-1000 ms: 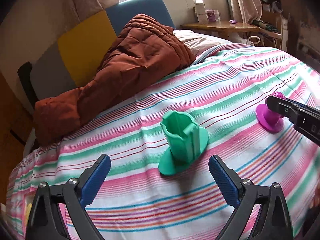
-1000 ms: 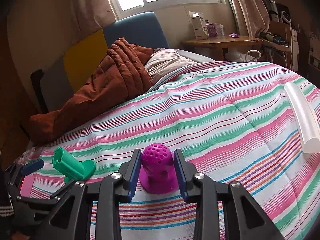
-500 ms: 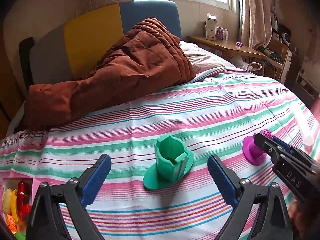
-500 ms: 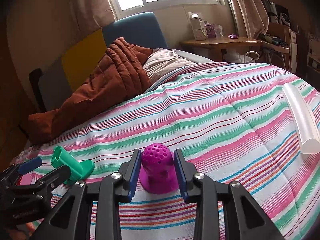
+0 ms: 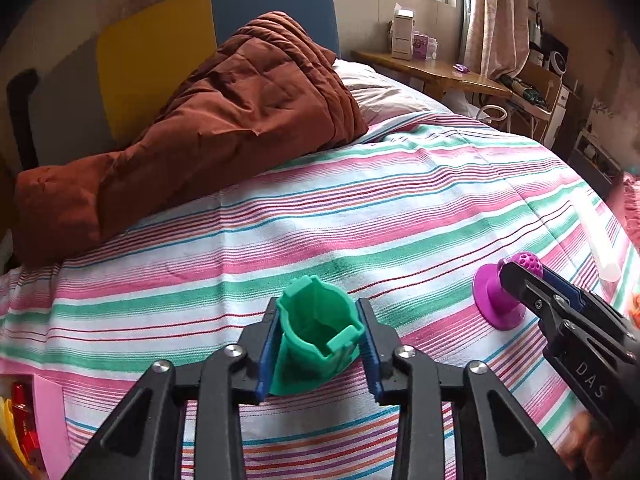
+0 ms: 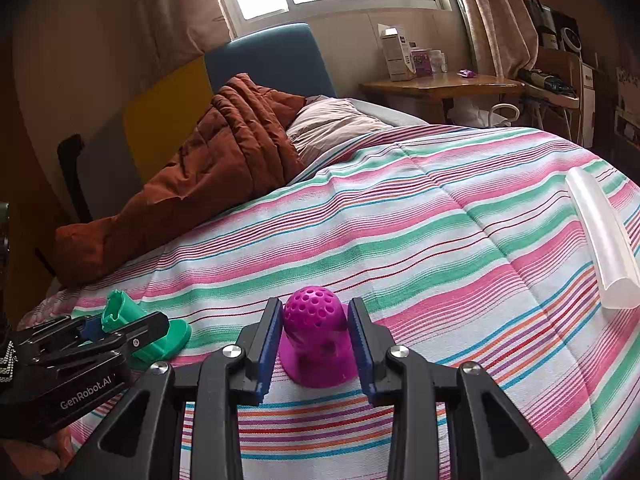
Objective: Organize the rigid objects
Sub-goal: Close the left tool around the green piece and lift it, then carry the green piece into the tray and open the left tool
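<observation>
A green plastic cup-shaped piece with a flat round base sits tilted on the striped bedspread. My left gripper is shut on it, blue pads against both sides; it also shows in the right wrist view. A magenta piece with a perforated dome stands upright on its round base. My right gripper straddles it, pads close to both sides, small gaps showing. The magenta piece shows in the left wrist view with the right gripper's fingers around it.
A brown quilt and pillow lie at the head of the bed. A translucent white tube lies at the right. A pink bin with toys sits at the lower left. A wooden side table stands behind.
My left gripper moved forward over the green piece and closed on it; it was open and behind it before. The right gripper stays around the magenta piece.
</observation>
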`<control>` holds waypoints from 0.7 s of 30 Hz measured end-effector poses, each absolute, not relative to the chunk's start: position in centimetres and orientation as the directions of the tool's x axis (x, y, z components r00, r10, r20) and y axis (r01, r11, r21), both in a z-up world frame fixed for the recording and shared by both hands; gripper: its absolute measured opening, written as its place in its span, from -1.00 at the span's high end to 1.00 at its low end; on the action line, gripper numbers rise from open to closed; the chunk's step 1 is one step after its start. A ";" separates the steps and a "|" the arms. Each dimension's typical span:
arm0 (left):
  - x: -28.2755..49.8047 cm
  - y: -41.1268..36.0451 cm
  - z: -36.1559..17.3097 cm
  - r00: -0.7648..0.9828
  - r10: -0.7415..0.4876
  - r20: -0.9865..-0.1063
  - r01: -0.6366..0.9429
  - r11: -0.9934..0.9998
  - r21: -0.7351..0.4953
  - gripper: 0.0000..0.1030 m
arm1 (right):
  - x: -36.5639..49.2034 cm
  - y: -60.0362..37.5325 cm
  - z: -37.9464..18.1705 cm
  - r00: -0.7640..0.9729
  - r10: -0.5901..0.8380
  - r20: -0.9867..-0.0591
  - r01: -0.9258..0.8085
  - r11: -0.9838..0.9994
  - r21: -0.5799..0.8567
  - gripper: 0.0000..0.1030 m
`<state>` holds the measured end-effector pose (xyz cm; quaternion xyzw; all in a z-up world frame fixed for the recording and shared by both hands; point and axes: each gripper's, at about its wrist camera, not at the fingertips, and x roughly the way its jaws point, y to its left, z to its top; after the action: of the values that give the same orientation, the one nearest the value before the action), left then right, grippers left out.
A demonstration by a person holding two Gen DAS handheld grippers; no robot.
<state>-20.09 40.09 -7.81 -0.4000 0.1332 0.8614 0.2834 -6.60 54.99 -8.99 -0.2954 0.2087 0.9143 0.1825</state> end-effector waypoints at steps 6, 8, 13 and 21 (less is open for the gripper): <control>-19.2 39.6 -7.5 -0.525 0.402 -0.750 -0.618 -0.786 0.011 0.41 | -6.6 54.9 -9.0 -0.757 0.215 -0.617 -0.458 -0.848 0.266 0.35; -18.8 39.3 -7.3 -0.519 0.419 -0.745 -0.629 -0.778 0.000 0.41 | -6.6 54.9 -9.0 -0.755 0.218 -0.618 -0.459 -0.849 0.261 0.35; -17.7 38.1 -6.5 -0.514 0.448 -0.731 -0.623 -0.781 -0.041 0.41 | -6.7 54.7 -8.9 -0.752 0.226 -0.620 -0.462 -0.851 0.250 0.35; -14.3 34.9 -4.4 -0.519 0.481 -0.707 -0.599 -0.794 -0.101 0.41 | -7.1 54.1 -8.8 -0.737 0.250 -0.628 -0.471 -0.856 0.212 0.36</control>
<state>-14.33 34.91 -4.45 -0.3793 0.0779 0.8679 0.3111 -7.07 54.13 -8.80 -0.3045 0.1815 0.9140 0.1973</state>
